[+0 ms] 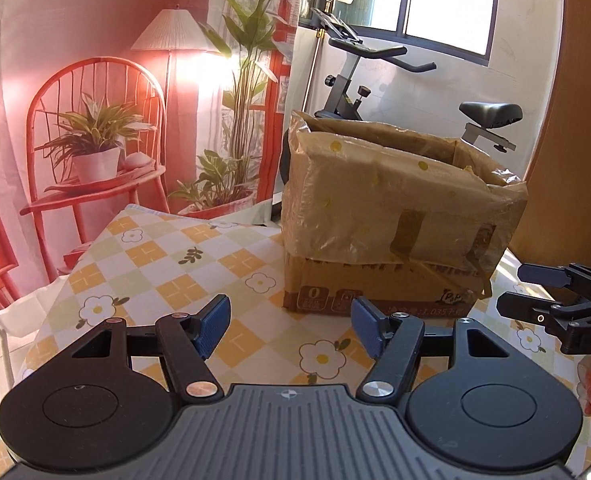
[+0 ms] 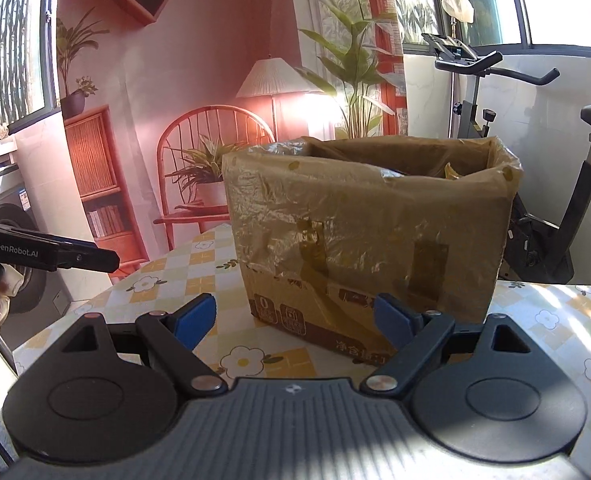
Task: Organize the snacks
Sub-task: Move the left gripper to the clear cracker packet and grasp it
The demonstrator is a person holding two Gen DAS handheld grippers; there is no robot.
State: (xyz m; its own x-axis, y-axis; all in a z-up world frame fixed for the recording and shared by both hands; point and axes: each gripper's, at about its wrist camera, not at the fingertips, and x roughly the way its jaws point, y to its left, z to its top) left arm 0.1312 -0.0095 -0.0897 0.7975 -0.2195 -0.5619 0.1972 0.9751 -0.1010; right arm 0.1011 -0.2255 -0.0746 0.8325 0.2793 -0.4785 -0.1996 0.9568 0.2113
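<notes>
A brown cardboard box (image 1: 391,216) lined with a crinkled brown plastic bag stands on the table with the flowered checked cloth (image 1: 155,264); it also shows in the right wrist view (image 2: 367,232). Its top is open, and something yellow (image 2: 453,171) peeks above the liner inside; the rest of the contents are hidden. My left gripper (image 1: 291,326) is open and empty, just in front of the box's lower left corner. My right gripper (image 2: 295,318) is open and empty, close to the box's front bottom edge. The right gripper also shows at the left wrist view's right edge (image 1: 511,288).
An exercise bike (image 2: 535,184) stands behind the box by the window. A printed backdrop with a red chair (image 1: 95,152), lamp and plants hangs behind the table. A washing machine (image 2: 7,240) is at the left. The table's left edge (image 1: 55,292) is near.
</notes>
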